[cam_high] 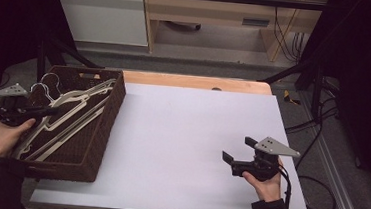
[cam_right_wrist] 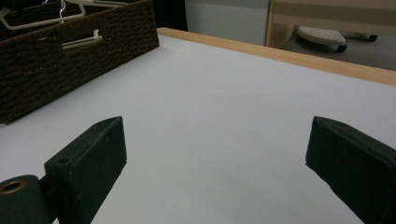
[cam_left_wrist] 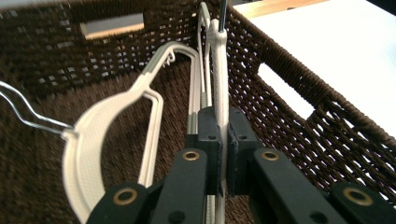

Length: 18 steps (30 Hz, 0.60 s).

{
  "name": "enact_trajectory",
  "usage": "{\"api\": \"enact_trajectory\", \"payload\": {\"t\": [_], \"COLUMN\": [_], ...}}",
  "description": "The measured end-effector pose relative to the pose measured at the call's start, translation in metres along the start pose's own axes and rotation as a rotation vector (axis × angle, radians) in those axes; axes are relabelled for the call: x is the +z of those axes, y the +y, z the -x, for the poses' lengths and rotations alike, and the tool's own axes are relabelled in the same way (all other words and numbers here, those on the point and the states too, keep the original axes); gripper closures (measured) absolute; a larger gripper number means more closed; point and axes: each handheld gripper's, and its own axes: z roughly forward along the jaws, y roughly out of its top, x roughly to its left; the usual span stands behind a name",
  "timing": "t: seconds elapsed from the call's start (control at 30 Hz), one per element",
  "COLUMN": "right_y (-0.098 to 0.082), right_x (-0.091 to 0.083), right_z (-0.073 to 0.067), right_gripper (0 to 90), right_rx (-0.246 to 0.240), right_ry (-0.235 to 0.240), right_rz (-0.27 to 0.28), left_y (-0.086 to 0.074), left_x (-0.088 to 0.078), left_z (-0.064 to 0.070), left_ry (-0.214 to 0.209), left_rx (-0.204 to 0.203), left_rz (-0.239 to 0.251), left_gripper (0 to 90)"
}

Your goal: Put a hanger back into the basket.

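The basket [cam_high: 104, 128], a dark brown woven one with slot handles in its walls, stands on the left part of the table [cam_high: 190, 150], and everything here is placed from it. Inside the basket lie several pale plastic hangers, and the left gripper [cam_high: 47, 109] reaches in over the basket's near left side, clenched on the thin bar of one white hanger [cam_left_wrist: 220, 100]. In the left gripper view the two black jaws press on that bar from both sides, and the hanger stands on edge between them, running away toward the basket's far wall with its metal hook at the far end. A second hanger [cam_left_wrist: 93, 154], broad and cream-coloured with a wire hook, lies just beside the held one, deeper inside the basket on its floor. The right gripper [cam_high: 237, 149] rests well apart from the basket, over the bare white table to the basket's right, held low in the person's hand. Its jaws stand wide apart with nothing between them, pointing back toward the basket.
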Motion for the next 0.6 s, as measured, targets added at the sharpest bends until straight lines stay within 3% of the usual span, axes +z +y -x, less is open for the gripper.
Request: {"api": "enact_trajectory", "payload": {"t": [0.23, 0.33, 0.43, 0.5, 0.6], "right_y": [0.001, 0.000, 0.000, 0.000, 0.001], "right_x": [0.000, -0.001, -0.001, -0.001, -0.002], "right_z": [-0.001, -0.001, -0.001, -0.001, 0.000], "right_gripper": [5.6, 5.6, 5.5, 5.5, 5.5], "right_rx": [-0.001, -0.003, -0.003, -0.003, -0.006], "right_ry": [0.003, 0.005, 0.004, 0.004, 0.007], "right_rz": [0.000, -0.002, -0.002, -0.002, -0.001], "left_y": [-0.007, -0.009, -0.010, -0.010, -0.011], "left_x": [0.011, 0.013, 0.013, 0.013, 0.004], "left_z": [0.001, 0.000, 0.001, 0.001, 0.000], "left_ry": [0.006, 0.038, 0.054, 0.083, 0.135], "left_rx": [-0.016, -0.027, -0.074, -0.078, -0.088], "left_rz": [-0.053, -0.093, -0.091, -0.119, -0.091], "left_gripper": [85.9, 85.1, 83.7, 82.7, 78.4]}}
